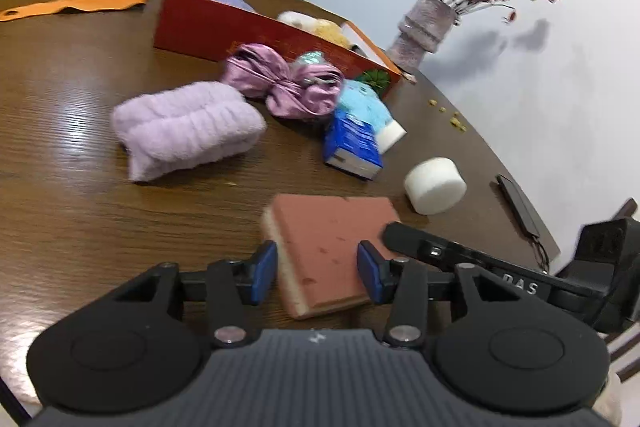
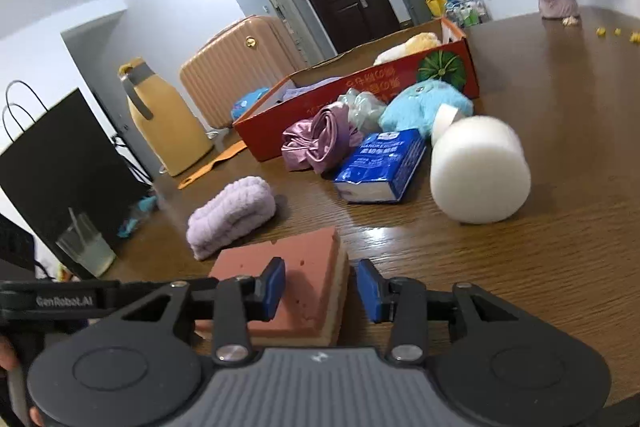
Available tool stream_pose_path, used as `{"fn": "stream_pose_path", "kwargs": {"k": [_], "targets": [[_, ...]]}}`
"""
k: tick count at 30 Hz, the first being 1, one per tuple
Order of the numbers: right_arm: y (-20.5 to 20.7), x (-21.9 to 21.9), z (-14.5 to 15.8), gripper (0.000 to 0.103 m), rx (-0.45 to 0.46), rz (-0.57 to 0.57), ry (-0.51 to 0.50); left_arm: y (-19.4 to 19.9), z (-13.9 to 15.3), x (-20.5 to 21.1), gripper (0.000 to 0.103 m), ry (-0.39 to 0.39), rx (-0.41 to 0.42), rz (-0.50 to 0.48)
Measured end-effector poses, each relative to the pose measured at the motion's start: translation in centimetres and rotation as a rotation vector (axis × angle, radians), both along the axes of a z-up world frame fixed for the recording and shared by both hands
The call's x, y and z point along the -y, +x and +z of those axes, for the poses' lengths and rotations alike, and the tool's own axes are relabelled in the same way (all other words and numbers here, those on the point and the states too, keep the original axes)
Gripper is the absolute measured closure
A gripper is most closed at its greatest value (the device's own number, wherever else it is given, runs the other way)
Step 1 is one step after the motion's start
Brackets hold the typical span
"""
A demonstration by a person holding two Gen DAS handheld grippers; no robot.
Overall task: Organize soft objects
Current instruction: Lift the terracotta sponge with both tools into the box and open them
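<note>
Both my grippers sit low over the brown wood-grain table (image 1: pixel 72 131), aimed at the same pink-topped rectangular sponge with a yellow foam base (image 1: pixel 328 247). My left gripper (image 1: pixel 316 273) straddles it, jaws released: the left blue pad stands just off the sponge's yellow edge, the right pad hangs over its pink top, no squeeze visible. My right gripper (image 2: pixel 320 289) is also partly open; its left pad lies over the sponge's pink top, its right pad is clear of the yellow side with a gap showing, so nothing is grasped. The sponge lies flat at the near table edge. Beyond it: a rolled lilac fluffy towel (image 1: pixel 186 127), a crumpled pink satin cloth bundle (image 1: pixel 280 83), a blue tissue pack (image 1: pixel 352 145), a light-blue plush toy (image 2: pixel 424 105) and a white foam cylinder (image 2: pixel 480 169) on its side. Behind those stands an open red cardboard box (image 1: pixel 248 31) with cream and yellow plush and lilac fabric inside. A fuzzy mauve vase of pink flowers (image 1: pixel 424 23) is by the wall.
</note>
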State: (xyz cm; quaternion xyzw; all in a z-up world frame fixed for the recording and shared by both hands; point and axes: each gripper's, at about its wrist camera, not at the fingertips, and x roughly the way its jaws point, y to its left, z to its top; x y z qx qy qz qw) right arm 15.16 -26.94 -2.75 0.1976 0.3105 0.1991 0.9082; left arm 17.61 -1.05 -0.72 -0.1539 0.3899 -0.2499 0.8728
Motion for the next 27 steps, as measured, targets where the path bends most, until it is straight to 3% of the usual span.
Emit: {"fn": "stream_pose_path", "kwargs": {"k": [3,7,10,13,17,21,23,25,27], "targets": [[0.6,-0.2,0.7,0.077,0.018,0.014,0.008,0.6,1.0,0.2,0.065,0.008,0.039,0.01],[4.0,0.1,5.1,0.077,0.125,0.002,0.027,4.8,5.6,-0.3,0.065,-0.044,0.155,0.001],[10.1,-0.2,8.9,0.077,0.163,0.011,0.039,10.9,8.9,-0.5,0.065,-0.018,0.223,-0.002],[18.5,-1.4,10.6,0.077,0.131,0.013,0.007,18.6,9.7,-0.6,0.065,0.036,0.185,0.004],[28.1,-3.7,8.8,0.077,-0.014,0.009,-0.013,26.0,7.9,-0.6,0.064,0.154,0.12,0.034],[32.3,-5.7,4.8,0.077,-0.144,0.039,-0.011,28.2,5.3,-0.6,0.06,0.287,0.084,0.041],[32.6,-6.9,3.5,0.077,-0.183,0.073,-0.018,27.9,4.8,-0.7,0.048,0.327,0.105,0.036],[32.8,-7.6,2.7,0.075,-0.205,0.095,-0.033,26.8,4.9,-1.0,0.027,0.344,0.166,0.001],[33.0,-8.4,2.3,0.07,-0.231,0.112,-0.068,25.8,5.7,-0.8,0.027,0.388,0.23,-0.015]]}}
